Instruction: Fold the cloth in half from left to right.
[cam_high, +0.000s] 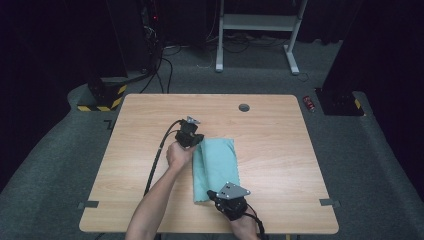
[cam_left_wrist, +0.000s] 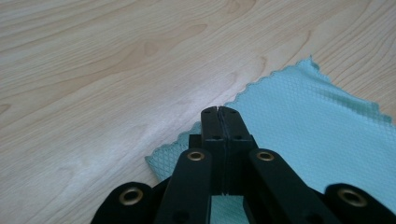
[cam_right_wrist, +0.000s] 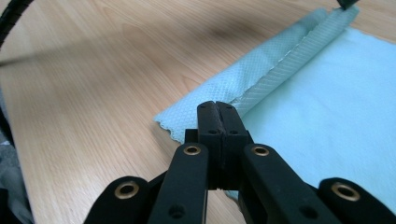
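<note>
Wooden table (cam_high: 270, 150) bears a folded teal cloth (cam_high: 216, 167), its edges pinched by both closed tools (cam_left_wrist: 218, 112) (cam_right_wrist: 217, 106).

A light teal cloth (cam_high: 216, 167) is lying flat on the wooden table (cam_high: 280, 150), near the middle of its near half. It is sitting folded lengthwise into a long rectangle running from near to far. Its weave is showing a fine diamond pattern, its edges are scalloped, and one long edge is lying doubled over.
</note>
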